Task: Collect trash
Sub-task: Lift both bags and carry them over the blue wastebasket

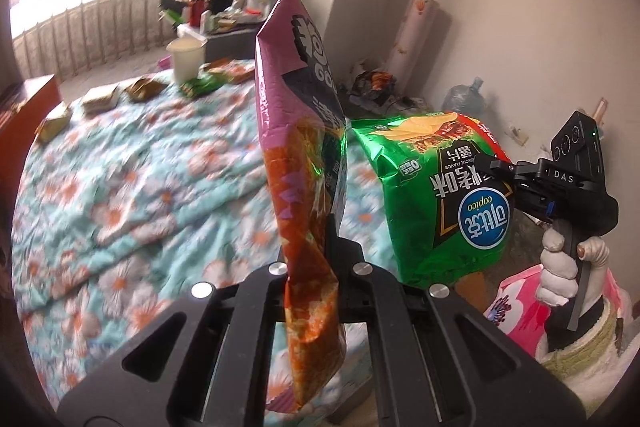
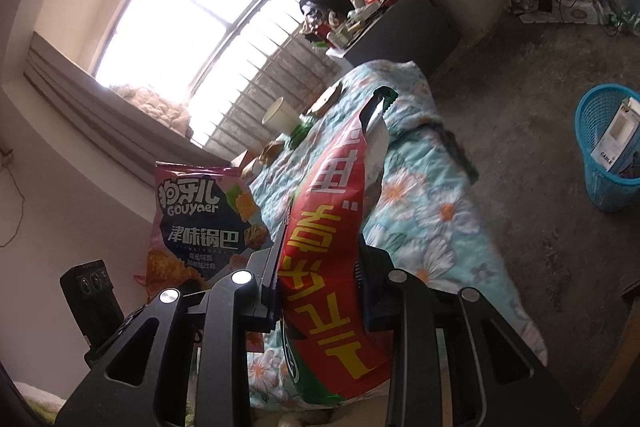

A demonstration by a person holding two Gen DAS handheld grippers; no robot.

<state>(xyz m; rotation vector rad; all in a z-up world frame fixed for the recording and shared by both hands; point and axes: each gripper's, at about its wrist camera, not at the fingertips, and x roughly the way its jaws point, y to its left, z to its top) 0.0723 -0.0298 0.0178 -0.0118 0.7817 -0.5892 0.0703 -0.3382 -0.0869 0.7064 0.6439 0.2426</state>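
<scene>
Both bags are up off the bed (image 1: 132,163) here. The left gripper (image 1: 316,267) has its jaws pressed tight together on the pink snack bag (image 1: 298,155), pinching its lower part so the bag stands up tall above the flowered quilt. Just to the right of that bag, the right gripper (image 1: 505,174) is clamped on the edge of the green chip bag (image 1: 436,203), which hangs in the air beside the bed with its print upside down. A white-gloved hand (image 1: 560,267) grips that tool's handle.

From the right wrist view, the right gripper (image 2: 318,275) has its jaws part-way closed, squeezing the red and green chip bag (image 2: 332,259) between them, and the bag runs up over the bed (image 2: 436,195). The pink snack bag (image 2: 200,223) shows left of it, held by the left gripper (image 2: 96,291), whose jaws are hidden in this view.

On the far end of the bed sit a white paper cup (image 1: 186,57) and several small wrappers (image 1: 144,89). A blue basket (image 2: 608,147) stands on the floor, well to the right of the bed.
</scene>
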